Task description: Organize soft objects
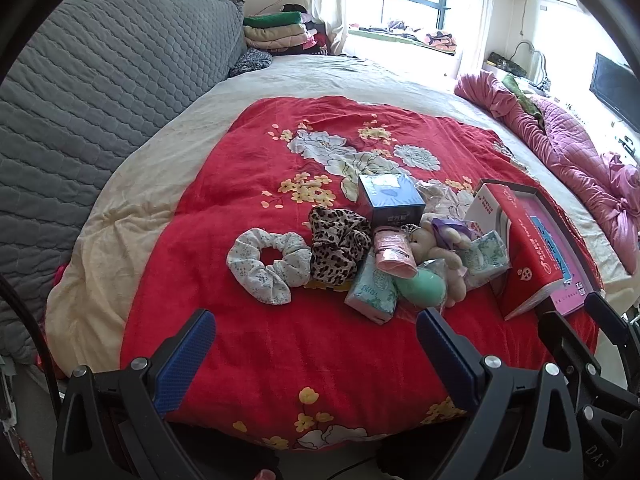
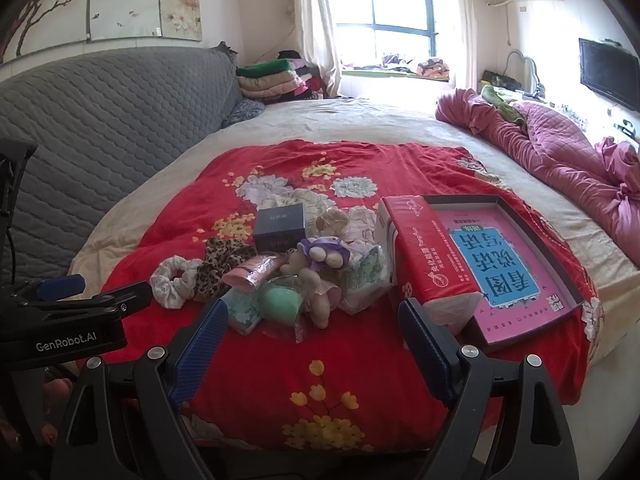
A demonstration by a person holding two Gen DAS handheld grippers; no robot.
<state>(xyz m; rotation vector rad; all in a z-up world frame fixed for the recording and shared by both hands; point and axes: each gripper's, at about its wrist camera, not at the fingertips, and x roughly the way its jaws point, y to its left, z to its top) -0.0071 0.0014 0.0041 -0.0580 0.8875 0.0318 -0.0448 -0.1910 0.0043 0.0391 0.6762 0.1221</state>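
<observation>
Left wrist view. Jaws of the left gripper stood released and empty, hovering above bare red blanket short of the pile. A pale floral scrunchie lay at 12 o'clock from the fingertips, touching a leopard scrunchie on its 3 o'clock side. Further toward 2 o'clock lay a tissue pack, a green egg-shaped sponge, a pink pouch, a small plush bear and a blue box, all crowded together. The scrunchies were judged light, limp and non-slippery; a pinch across one side of the fabric ring should hold. Open blanket extended from 9 to 12 o'clock, giving free room on that side.

Right wrist view. Jaws of the right gripper likewise stood released, holding nothing, with the sponge and bear at 12 o'clock just beyond the fingertips. A red tissue brick leaned against a shallow dark tray lined pink, at 1 to 2 o'clock. The sponge was judged soft and springy, and its clear wrapper possibly slick; the bear, best taken at the body. The left gripper occupied the 9 o'clock side, narrowing clearance there; the bed's near edge ran along 6 o'clock.
</observation>
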